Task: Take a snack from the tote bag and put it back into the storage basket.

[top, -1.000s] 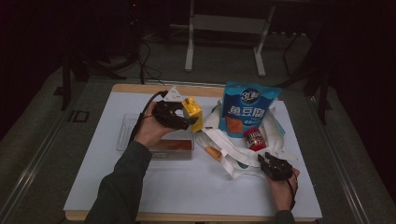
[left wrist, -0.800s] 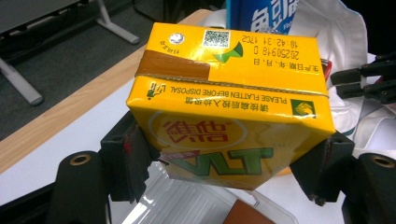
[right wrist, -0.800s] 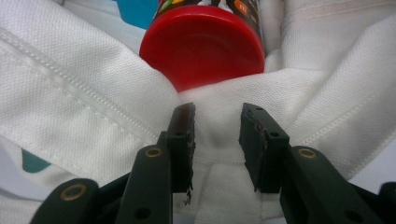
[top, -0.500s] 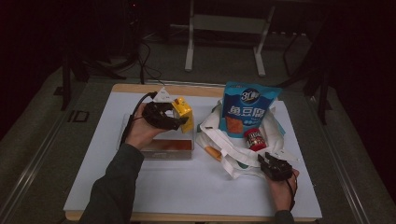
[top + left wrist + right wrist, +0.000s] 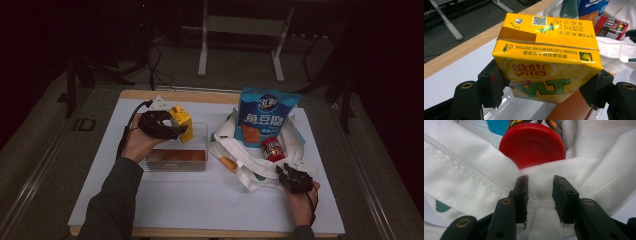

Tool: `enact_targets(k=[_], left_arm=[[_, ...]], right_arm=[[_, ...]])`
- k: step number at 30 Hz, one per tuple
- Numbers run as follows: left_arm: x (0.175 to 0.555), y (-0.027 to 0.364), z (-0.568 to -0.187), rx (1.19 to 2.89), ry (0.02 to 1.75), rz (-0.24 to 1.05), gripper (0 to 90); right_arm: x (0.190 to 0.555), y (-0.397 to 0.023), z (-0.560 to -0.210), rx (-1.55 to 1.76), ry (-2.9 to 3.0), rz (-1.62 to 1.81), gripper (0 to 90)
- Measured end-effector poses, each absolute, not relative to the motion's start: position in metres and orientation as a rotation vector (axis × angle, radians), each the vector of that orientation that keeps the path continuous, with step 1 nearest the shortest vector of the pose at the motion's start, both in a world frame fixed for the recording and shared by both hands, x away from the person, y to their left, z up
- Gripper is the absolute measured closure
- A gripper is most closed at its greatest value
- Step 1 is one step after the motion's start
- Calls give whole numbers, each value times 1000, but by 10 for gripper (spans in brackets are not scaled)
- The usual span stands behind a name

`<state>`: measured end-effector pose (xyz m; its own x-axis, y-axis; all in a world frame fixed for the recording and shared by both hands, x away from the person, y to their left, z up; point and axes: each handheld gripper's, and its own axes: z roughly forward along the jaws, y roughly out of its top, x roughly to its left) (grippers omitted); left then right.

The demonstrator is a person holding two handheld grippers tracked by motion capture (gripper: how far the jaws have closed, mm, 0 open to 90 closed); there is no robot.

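My left gripper (image 5: 167,125) has its jaws spread wide around a yellow drink carton (image 5: 546,62), one jaw pressed against each side of it, so the carton is pinched between them. In the left gripper view the carton sits tilted with its printed top flap facing up and away from me. From the high view I see it held above the far left part of a clear plastic tray (image 5: 200,131), which lies on the white table (image 5: 200,200) left of centre; something flat and brown (image 5: 175,156) lies along the tray's near side.

My right gripper (image 5: 540,192) is down at the near right of the table, at the near edge of a white cloth bag (image 5: 461,162). Its jaws are partly open, a narrow gap between them, and a raised fold of the bag's fabric runs up through that gap. I cannot tell whether the pads actually press the cloth.

Just beyond the jaws lies a tube with a red cap (image 5: 532,143), resting on the bag. Farther off on the bag stands a blue snack pouch (image 5: 265,117).
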<state>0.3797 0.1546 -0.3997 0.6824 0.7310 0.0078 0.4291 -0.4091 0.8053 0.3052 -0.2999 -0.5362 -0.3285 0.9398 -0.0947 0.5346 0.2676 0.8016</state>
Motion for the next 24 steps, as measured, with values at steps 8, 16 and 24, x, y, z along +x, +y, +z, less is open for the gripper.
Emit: enact_targets(k=[8,16,24], left_arm=[[378,171,-407,2053,946,474,291],[377,189,-414,2029,1005,476,291],[375,206,-424,2003,1093,516,291]], right_arm=[[305,-300,-536,1323,1967,911,650],[305,-300,-536,1321,1967,909,650],[305,-299,-536,1319,1965,905,649]])
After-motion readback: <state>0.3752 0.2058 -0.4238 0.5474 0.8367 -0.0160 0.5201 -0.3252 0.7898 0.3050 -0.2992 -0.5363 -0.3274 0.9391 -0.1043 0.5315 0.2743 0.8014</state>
